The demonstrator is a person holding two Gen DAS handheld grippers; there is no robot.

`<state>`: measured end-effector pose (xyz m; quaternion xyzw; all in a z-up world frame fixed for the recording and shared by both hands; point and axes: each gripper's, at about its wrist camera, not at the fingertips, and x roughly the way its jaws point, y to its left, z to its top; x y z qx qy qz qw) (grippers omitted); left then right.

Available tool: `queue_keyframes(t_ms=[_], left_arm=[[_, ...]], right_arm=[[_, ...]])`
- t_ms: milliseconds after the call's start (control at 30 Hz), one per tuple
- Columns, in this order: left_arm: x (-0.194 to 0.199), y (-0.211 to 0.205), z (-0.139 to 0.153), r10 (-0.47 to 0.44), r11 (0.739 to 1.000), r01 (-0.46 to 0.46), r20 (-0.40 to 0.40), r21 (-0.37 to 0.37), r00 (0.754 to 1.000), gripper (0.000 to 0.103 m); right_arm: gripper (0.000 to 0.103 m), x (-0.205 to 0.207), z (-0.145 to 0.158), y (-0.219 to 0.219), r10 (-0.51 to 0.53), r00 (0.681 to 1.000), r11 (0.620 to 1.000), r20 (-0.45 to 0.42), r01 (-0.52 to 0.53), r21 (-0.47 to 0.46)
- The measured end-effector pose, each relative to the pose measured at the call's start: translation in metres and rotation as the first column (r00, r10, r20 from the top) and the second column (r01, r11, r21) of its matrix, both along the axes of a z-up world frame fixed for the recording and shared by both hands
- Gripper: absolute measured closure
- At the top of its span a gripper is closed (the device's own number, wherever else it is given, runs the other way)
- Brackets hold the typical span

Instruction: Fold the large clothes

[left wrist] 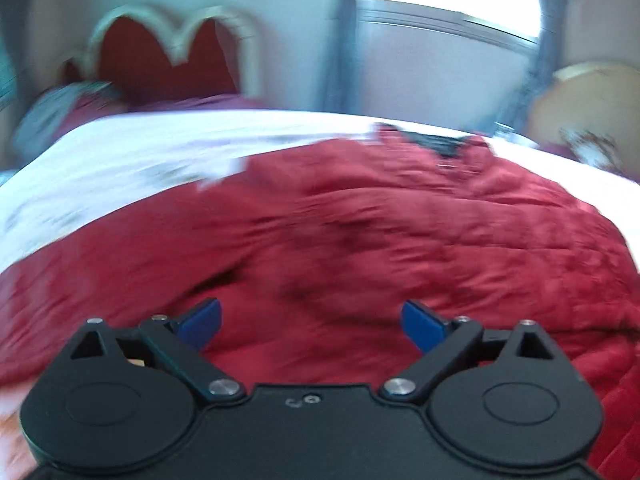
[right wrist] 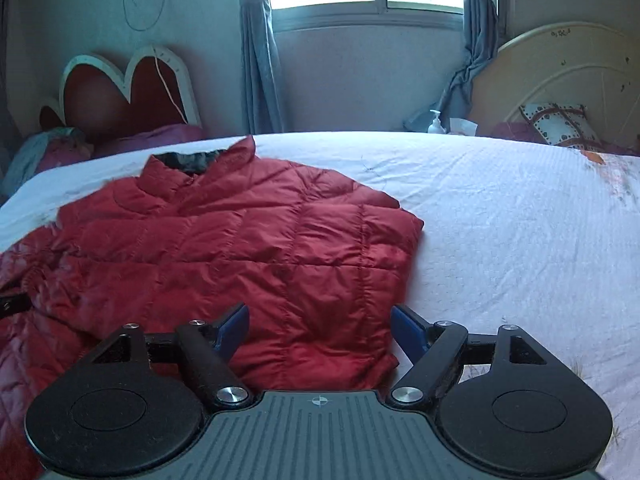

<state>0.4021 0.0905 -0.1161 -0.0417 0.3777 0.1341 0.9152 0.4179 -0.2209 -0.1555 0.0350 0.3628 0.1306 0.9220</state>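
A red quilted puffer jacket lies spread on the white bed sheet, collar with dark lining toward the far side. It also fills the blurred left wrist view. My left gripper is open and empty, just above the jacket's near part. My right gripper is open and empty, hovering over the jacket's near right hem corner. Part of the jacket's left side runs out of the right wrist view.
A red heart-shaped headboard with pillows stands at the far left. A beige round headboard and patterned cushion are at the far right. A pump bottle sits below the window, between grey curtains.
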Motion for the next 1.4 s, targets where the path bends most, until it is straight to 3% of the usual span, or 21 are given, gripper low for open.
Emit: queue_keyframes(t_ms=[67, 133, 167, 267, 333, 400, 600, 633, 700, 733, 767, 800, 833, 967, 1033, 1067, 1167, 1233, 1300, 1400], left_arm=[[-0.031, 0.04, 0.003, 0.121, 0.992, -0.121, 0.0, -0.032, 0.993, 0.02], [-0.068, 0.088, 0.003, 0.265, 0.959, -0.264, -0.004, -0.104, 0.964, 0.039], [-0.088, 0.111, 0.002, 0.332, 0.933, -0.329, -0.005, -0.143, 0.943, 0.043], [-0.147, 0.174, 0.002, 0.52, 0.833, -0.504, 0.015, -0.229, 0.854, 0.043], [-0.175, 0.204, -0.004, 0.595, 0.765, -0.565, 0.004, -0.31, 0.804, 0.043], [-0.197, 0.229, -0.01, 0.645, 0.698, -0.587, 0.004, -0.411, 0.764, 0.043], [-0.206, 0.273, -0.017, 0.69, 0.609, -0.543, 0.047, -0.578, 0.723, 0.032], [-0.207, 0.279, -0.018, 0.698, 0.596, -0.538, 0.054, -0.596, 0.714, 0.034], [-0.207, 0.294, -0.02, 0.715, 0.578, -0.537, 0.066, -0.614, 0.696, 0.051], [-0.205, 0.298, -0.019, 0.716, 0.579, -0.538, 0.067, -0.612, 0.695, 0.085], [-0.2, 0.304, -0.02, 0.711, 0.58, -0.527, 0.069, -0.621, 0.7, 0.094], [-0.195, 0.305, -0.016, 0.708, 0.587, -0.512, 0.091, -0.627, 0.7, 0.094], [-0.19, 0.301, -0.007, 0.693, 0.621, -0.492, 0.134, -0.61, 0.708, 0.094], [-0.146, 0.26, 0.034, 0.524, 0.793, -0.344, 0.276, -0.503, 0.806, 0.095], [-0.113, 0.226, 0.052, 0.41, 0.854, -0.24, 0.314, -0.462, 0.856, 0.095], [-0.098, 0.209, 0.058, 0.362, 0.872, -0.195, 0.324, -0.449, 0.874, 0.095], [-0.051, 0.143, 0.073, 0.18, 0.919, -0.035, 0.337, -0.393, 0.924, 0.095], [-0.023, 0.097, 0.074, 0.056, 0.936, 0.065, 0.329, -0.346, 0.943, 0.095], [0.002, 0.047, 0.07, -0.068, 0.942, 0.16, 0.298, -0.296, 0.952, 0.095], [0.036, -0.026, 0.052, -0.237, 0.924, 0.292, 0.229, -0.246, 0.944, 0.095]], right_arm=[[0.029, -0.006, 0.002, 0.0, -0.018, 1.0, 0.999, -0.003, 0.019, 0.028], [0.048, -0.01, 0.002, 0.002, -0.039, 0.999, 0.998, -0.03, 0.041, 0.052], [0.05, -0.012, 0.001, 0.004, -0.049, 0.998, 0.997, -0.047, 0.052, 0.059], [0.051, -0.021, 0.002, 0.015, -0.06, 0.995, 0.996, -0.073, 0.065, 0.062], [0.051, -0.03, 0.003, 0.026, -0.063, 0.995, 0.997, -0.08, 0.067, 0.048], [0.051, -0.039, 0.005, 0.038, -0.069, 0.994, 0.996, -0.089, 0.073, 0.049], [0.051, -0.053, 0.016, 0.064, -0.132, 0.983, 0.981, -0.129, 0.148, 0.124], [0.051, -0.054, 0.02, 0.068, -0.142, 0.982, 0.98, -0.123, 0.158, 0.125], [0.051, -0.057, 0.026, 0.075, -0.153, 0.983, 0.979, -0.105, 0.165, 0.116], [0.051, -0.058, 0.029, 0.077, -0.158, 0.983, 0.979, -0.099, 0.169, 0.113], [0.051, -0.059, 0.032, 0.078, -0.161, 0.983, 0.979, -0.093, 0.171, 0.111], [0.051, -0.06, 0.035, 0.078, -0.166, 0.982, 0.978, -0.088, 0.175, 0.111], [0.051, -0.06, 0.037, 0.078, -0.171, 0.982, 0.978, -0.085, 0.18, 0.11], [0.051, -0.063, 0.041, 0.069, -0.202, 0.976, 0.97, -0.076, 0.21, 0.119], [0.051, -0.064, 0.041, 0.062, -0.22, 0.973, 0.965, -0.078, 0.228, 0.131], [0.051, -0.063, 0.041, 0.059, -0.226, 0.971, 0.962, -0.077, 0.234, 0.14], [0.051, -0.06, 0.037, 0.047, -0.249, 0.965, 0.95, -0.078, 0.259, 0.172], [0.051, -0.057, 0.034, 0.037, -0.263, 0.961, 0.94, -0.087, 0.276, 0.201], [0.051, -0.055, 0.032, 0.027, -0.27, 0.958, 0.932, -0.093, 0.285, 0.225], [0.051, -0.054, 0.03, 0.011, -0.274, 0.958, 0.925, -0.09, 0.288, 0.247]])
